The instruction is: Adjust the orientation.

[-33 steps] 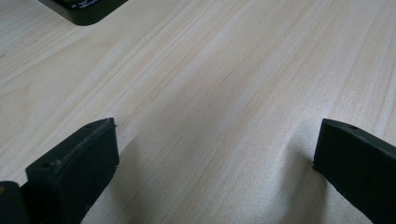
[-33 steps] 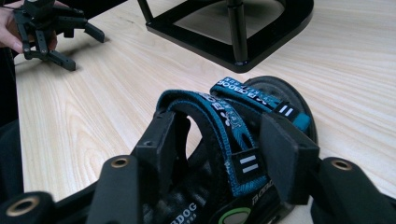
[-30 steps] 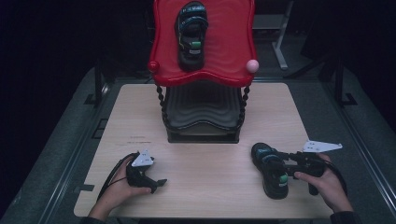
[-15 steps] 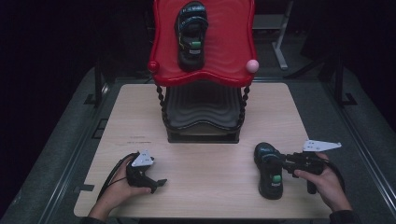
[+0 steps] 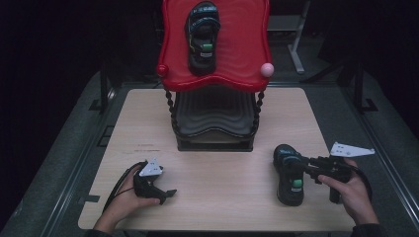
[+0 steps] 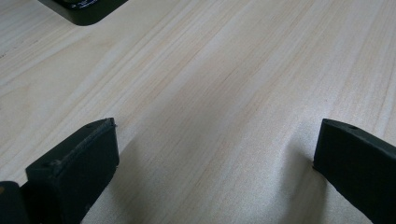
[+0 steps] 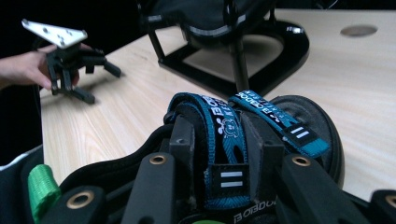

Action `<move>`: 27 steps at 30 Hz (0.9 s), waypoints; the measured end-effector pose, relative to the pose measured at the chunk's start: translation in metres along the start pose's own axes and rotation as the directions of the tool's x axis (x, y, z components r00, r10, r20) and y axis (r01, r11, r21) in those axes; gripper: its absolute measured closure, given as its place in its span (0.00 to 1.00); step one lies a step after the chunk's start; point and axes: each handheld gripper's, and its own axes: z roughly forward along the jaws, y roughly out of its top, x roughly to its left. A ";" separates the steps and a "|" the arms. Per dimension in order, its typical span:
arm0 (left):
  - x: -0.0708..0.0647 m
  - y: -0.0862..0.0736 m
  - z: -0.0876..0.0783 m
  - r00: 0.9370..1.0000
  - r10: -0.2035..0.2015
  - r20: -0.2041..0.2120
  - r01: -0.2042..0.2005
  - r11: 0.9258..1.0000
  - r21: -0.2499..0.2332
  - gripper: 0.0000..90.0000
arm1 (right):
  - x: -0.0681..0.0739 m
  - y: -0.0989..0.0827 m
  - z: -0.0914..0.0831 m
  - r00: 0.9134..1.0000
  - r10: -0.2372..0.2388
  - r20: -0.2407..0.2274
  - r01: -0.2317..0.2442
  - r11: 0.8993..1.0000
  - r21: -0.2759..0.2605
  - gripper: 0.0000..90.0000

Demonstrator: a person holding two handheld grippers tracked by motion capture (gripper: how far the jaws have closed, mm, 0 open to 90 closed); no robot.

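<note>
Leftmost, the left tongs (image 5: 165, 193) rest spread wide on the bare wooden surface (image 5: 222, 168), gripping nothing. Centred, a two-tier stand (image 5: 215, 113) carries one sandal (image 5: 201, 37) on its red top tray (image 5: 247, 59). At right, the right tongs (image 7: 217, 154) pinch the teal strap (image 7: 224, 135) of the second sandal (image 5: 289, 173); judging by its mate, lift it level and clear the tray's rim before setting it alongside.

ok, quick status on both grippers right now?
Left gripper: open, holding nothing, low over the bare table.
Right gripper: shut on the blue strap of the sandal on the table.
</note>
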 end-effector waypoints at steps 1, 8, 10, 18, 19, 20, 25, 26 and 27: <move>0.000 0.000 0.000 1.000 0.000 0.000 0.000 1.000 0.000 0.00 | 0.001 0.003 -0.002 1.000 0.001 0.003 -0.001 1.000 -0.010 0.75; 0.000 0.000 0.000 1.000 0.000 0.000 0.000 1.000 0.000 0.00 | 0.011 0.030 -0.015 1.000 -0.012 0.003 0.013 0.997 -0.078 0.75; 0.000 0.000 0.000 1.000 0.000 0.000 0.000 1.000 0.000 0.00 | 0.014 0.041 -0.019 1.000 -0.025 0.003 0.025 0.995 -0.092 0.75; 0.000 0.000 0.000 1.000 -0.001 0.001 0.001 1.000 -0.001 0.00 | 0.025 0.090 -0.033 0.997 -0.073 0.002 0.072 0.985 -0.155 0.75; 0.000 0.000 0.000 1.000 0.000 0.000 0.000 1.000 -0.001 0.00 | 0.027 0.098 -0.034 0.997 -0.079 0.004 0.078 0.983 -0.168 0.75; 0.000 0.000 0.000 1.000 0.001 0.001 -0.001 1.000 0.000 0.00 | 0.028 0.103 -0.035 0.997 -0.080 0.004 0.079 0.981 -0.175 0.75; 0.000 0.000 0.000 1.000 -0.003 0.001 0.003 1.000 -0.001 0.00 | 0.035 0.138 -0.041 0.994 -0.112 0.007 0.111 0.969 -0.220 0.75; 0.000 0.000 0.000 1.000 -0.003 0.001 0.003 1.000 -0.001 0.00 | 0.036 0.145 -0.042 0.993 -0.122 0.009 0.121 0.966 -0.227 0.75; 0.000 0.000 0.000 1.000 0.000 0.001 0.000 1.000 0.002 0.00 | 0.038 0.152 -0.044 0.992 -0.129 0.010 0.128 0.964 -0.235 0.75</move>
